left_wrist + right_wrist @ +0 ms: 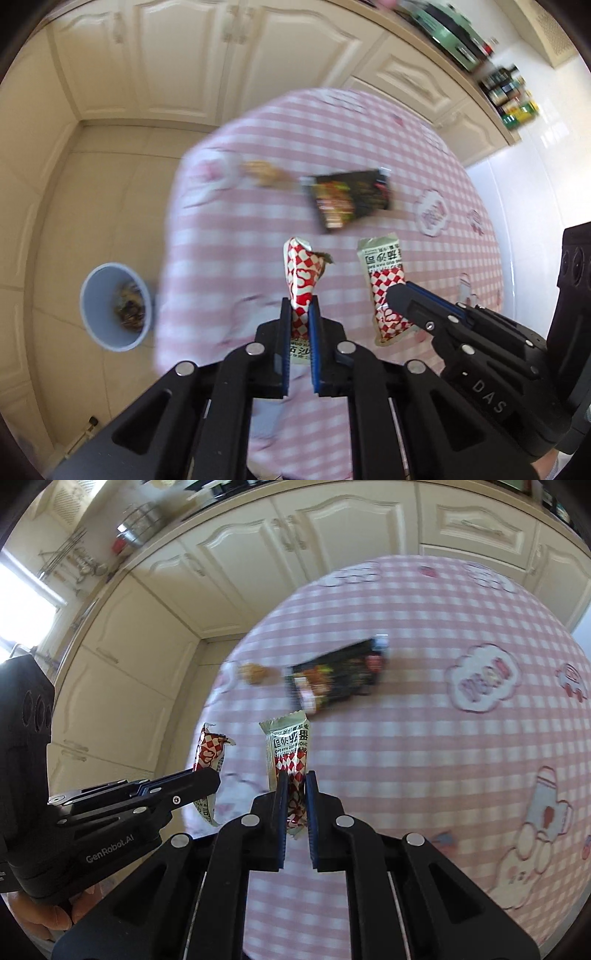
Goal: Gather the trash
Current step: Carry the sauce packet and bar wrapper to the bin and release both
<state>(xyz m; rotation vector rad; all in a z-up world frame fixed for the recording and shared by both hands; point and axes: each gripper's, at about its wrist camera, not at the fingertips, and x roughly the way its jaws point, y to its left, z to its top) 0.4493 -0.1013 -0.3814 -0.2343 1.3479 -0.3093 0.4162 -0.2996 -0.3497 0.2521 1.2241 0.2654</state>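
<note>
My left gripper (300, 312) is shut on a red-and-white checked wrapper (301, 275), held above the round table; it also shows in the right wrist view (208, 755). My right gripper (294, 786) is shut on a second wrapper (290, 746), grey-green on top and red-checked below, also seen in the left wrist view (384, 273). A black snack packet (349, 197) and a small brown scrap (260, 171) lie on the pink checked tablecloth (443, 177). A grey bin (116, 306) with trash inside stands on the floor left of the table.
Cream cabinets (184, 55) run behind the table. A counter with bottles (511, 96) is at the right. The tiled floor (92, 206) lies left of the table. The other gripper's body (92, 823) is close at the left in the right wrist view.
</note>
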